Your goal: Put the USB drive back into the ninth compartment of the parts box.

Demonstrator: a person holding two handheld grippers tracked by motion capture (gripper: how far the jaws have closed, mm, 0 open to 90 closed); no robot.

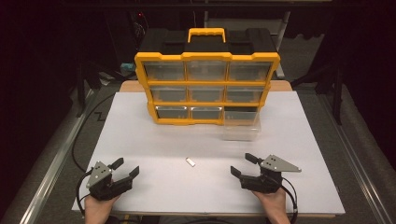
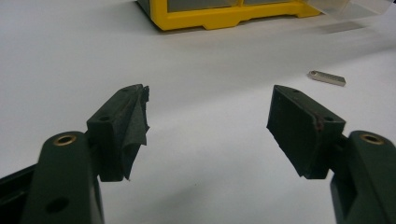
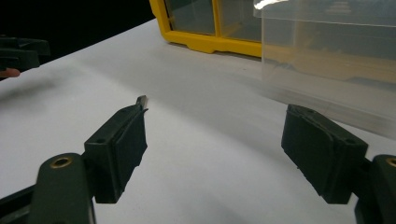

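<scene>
A small flat metal piece (image 1: 190, 162) lies on the white table (image 1: 140, 135), midway between my two grippers. The left gripper view has the metal piece (image 2: 327, 78) ahead to the right. My left gripper (image 1: 126, 168) rests near the front left edge, jaws open and empty (image 2: 210, 126). My right gripper (image 1: 243, 165) rests near the front right, open and empty (image 3: 215, 135). The metal piece's tip (image 3: 141, 100) peeks over its left jaw. A yellow and black drawer organizer (image 1: 207, 77) stands at the back. One clear drawer (image 1: 241, 126) is pulled out in front of its lower right slot.
The organizer has a yellow carry handle (image 1: 206, 33) on top and clear drawers in three rows. The table's front edge runs just under both hands. A black cable (image 1: 81, 135) runs along the left side off the table. Dark surroundings lie beyond the table.
</scene>
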